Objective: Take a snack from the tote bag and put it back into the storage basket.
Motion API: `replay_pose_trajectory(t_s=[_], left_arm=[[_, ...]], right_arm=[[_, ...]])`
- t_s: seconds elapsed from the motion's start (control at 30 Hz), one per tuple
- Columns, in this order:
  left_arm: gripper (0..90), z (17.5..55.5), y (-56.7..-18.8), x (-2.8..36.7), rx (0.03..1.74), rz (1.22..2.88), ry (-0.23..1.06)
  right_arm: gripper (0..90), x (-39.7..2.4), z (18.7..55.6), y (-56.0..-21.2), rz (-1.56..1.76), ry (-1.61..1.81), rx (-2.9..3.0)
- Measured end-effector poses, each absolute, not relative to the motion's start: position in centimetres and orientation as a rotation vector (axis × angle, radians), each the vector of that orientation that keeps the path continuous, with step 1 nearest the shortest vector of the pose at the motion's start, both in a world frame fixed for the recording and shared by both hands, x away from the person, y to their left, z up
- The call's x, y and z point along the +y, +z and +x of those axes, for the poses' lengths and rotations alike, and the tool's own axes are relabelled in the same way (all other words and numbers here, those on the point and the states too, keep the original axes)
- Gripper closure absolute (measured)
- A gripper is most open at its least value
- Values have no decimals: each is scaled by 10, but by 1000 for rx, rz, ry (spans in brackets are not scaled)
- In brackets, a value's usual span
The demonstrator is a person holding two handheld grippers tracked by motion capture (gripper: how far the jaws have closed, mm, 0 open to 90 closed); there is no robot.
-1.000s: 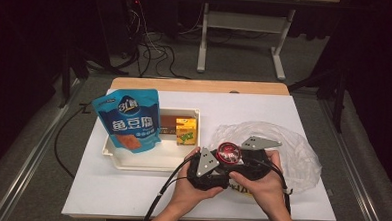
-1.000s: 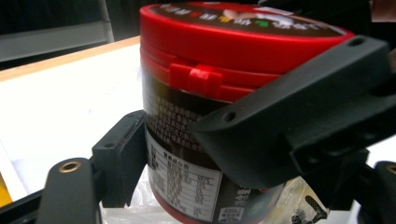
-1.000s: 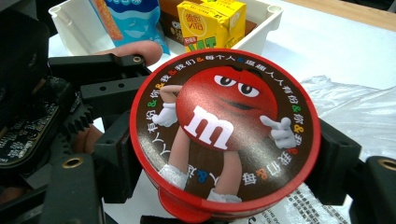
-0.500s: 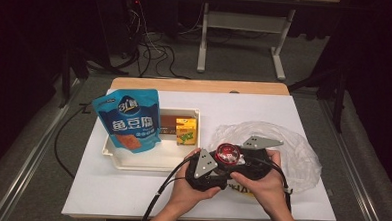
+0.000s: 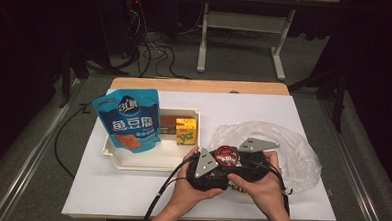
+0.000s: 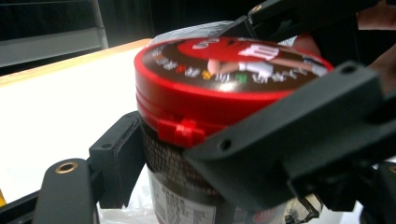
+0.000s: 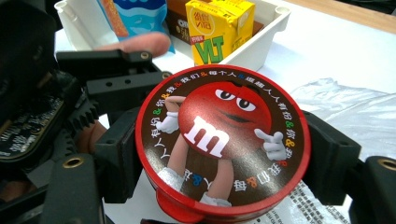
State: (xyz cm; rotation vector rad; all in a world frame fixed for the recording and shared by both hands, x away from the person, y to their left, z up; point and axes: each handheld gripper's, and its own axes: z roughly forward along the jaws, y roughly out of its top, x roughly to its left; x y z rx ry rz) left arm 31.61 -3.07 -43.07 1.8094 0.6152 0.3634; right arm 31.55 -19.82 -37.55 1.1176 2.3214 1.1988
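Note:
A candy jar (image 5: 226, 155) with a red lid showing a red cartoon figure is held upright over the white table, at the front edge of a clear plastic bag. My left gripper (image 5: 206, 163) is shut on the jar's body (image 6: 187, 196) below the lid; its jaws have just eased open a little with the jar still between them. My right gripper (image 5: 252, 158) comes in from the right and is shut on the jar at its lid (image 7: 223, 140), with pads (image 7: 122, 156) on both sides. Its jaws have just closed further on the jar.
A white tray (image 5: 113, 157) at the left holds a blue snack pouch (image 5: 128, 118), a yellow drink carton (image 5: 187, 131) and a brown box (image 5: 168, 123). A crumpled clear plastic bag (image 5: 292, 150) lies at the right. Black cables trail off the table's front edge.

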Motion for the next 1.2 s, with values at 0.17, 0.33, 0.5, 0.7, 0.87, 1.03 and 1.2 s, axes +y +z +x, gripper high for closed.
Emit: replay_pose_trajectory(t_s=[0.17, 0.33, 0.5, 0.7, 0.87, 1.03, 1.2], left_arm=[[252, 316, -432, -32, 616, 1815, 371], [262, 315, -432, -30, 599, 1817, 394], [263, 317, -431, -25, 626, 1792, 342], [263, 321, -427, -12, 648, 1797, 383], [264, 322, -428, -3, 665, 1796, 395], [264, 323, -426, 6, 670, 1795, 407], [264, 325, -424, 20, 683, 1796, 429]], right_arm=[[264, -199, 316, -375, 1125, 1201, 2317], [260, -200, 316, -376, 1125, 1218, 2322], [241, -202, 316, -375, 1107, 1264, 2337], [211, -206, 313, -368, 1085, 1309, 2323], [211, -207, 311, -362, 1069, 1337, 2304], [194, -209, 308, -357, 1057, 1353, 2293], [189, -214, 307, -356, 1061, 1376, 2279]])
